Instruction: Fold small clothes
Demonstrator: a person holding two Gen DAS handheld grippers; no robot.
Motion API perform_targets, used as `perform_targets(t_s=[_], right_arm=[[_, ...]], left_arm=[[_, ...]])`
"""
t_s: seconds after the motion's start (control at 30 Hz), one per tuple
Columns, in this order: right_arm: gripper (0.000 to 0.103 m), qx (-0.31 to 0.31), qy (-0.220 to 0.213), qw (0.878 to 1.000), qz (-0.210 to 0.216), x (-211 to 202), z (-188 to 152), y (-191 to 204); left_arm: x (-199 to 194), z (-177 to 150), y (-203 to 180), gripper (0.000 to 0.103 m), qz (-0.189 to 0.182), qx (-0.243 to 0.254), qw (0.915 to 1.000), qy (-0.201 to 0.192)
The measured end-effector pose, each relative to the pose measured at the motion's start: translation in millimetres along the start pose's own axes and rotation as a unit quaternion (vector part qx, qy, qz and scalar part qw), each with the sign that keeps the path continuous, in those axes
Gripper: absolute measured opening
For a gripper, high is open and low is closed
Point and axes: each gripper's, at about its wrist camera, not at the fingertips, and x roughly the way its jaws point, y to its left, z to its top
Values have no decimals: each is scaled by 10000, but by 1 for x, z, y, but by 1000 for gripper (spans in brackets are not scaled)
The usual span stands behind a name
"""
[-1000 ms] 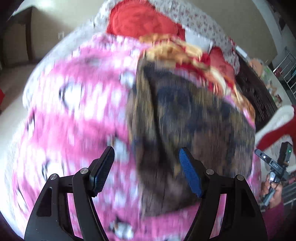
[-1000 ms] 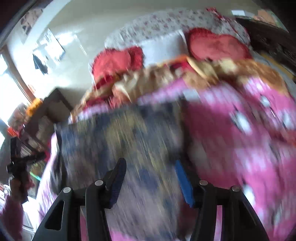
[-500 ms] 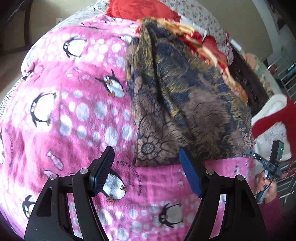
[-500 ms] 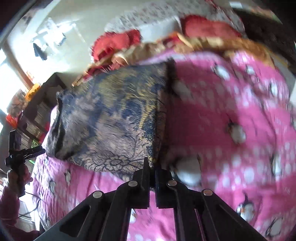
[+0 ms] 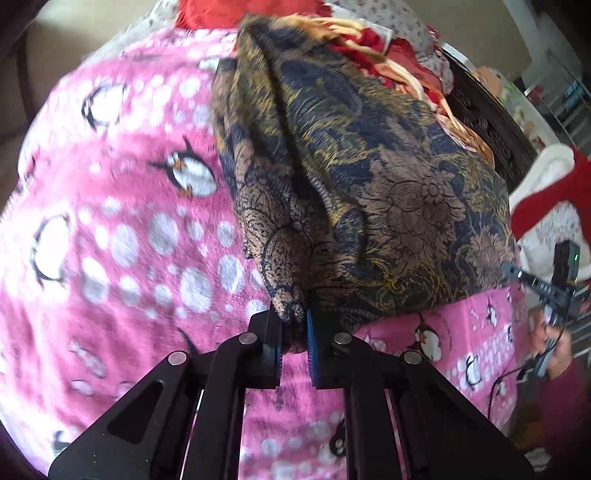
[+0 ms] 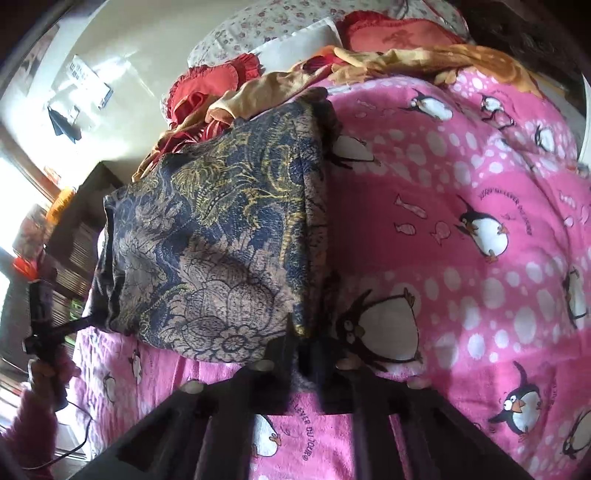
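A navy, tan and gold floral garment [image 5: 369,177] lies on a pink penguin blanket [image 5: 122,229]. My left gripper [image 5: 293,325] is shut on the garment's near left corner, which bunches up between the pads. In the right wrist view the same garment [image 6: 214,236] lies flat, and my right gripper [image 6: 301,350] is shut on its near right corner. Each gripper shows small in the other's view: the right one [image 5: 546,291] at the garment's far edge, the left one [image 6: 44,314] likewise.
Red and orange clothes [image 5: 388,48] are piled behind the garment, with red pillows [image 6: 391,35] at the bed's head. Dark furniture [image 5: 491,114] stands beside the bed. The pink blanket [image 6: 461,206] stretches wide to the right of the garment.
My left gripper moved forward and shut on the garment's near left corner; half a second ago it was open. My right gripper shut on its corner earlier and stays shut.
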Motion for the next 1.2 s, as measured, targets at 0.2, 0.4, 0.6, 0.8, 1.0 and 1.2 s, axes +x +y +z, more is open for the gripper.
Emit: perform_targets(t_s=[0.2, 0.4, 0.6, 0.8, 1.0, 1.2], right_arm=[[3, -221, -179, 9996, -73, -33, 2, 6], [3, 121, 291, 9993, -209, -1, -15, -15], [10, -282, -397, 9971, -593, -38, 9, 11], [49, -668, -676, 9955, 22, -14, 54, 73], [44, -1778, -417, 9832, -3, 76, 92, 164], [42, -1697, -490, 9829, -526, 143, 132, 179]], left_arm=[[-25, -12, 9, 5, 188, 227, 9995, -79], [-6, -30, 38, 1, 417, -179, 9989, 143], [-36, -11, 23, 1, 364, -162, 9988, -272], [-24, 8, 0, 50, 320, -203, 9983, -439], [15, 27, -9, 50, 824, -268, 9956, -358], [31, 32, 1, 51, 896, -397, 9945, -363]])
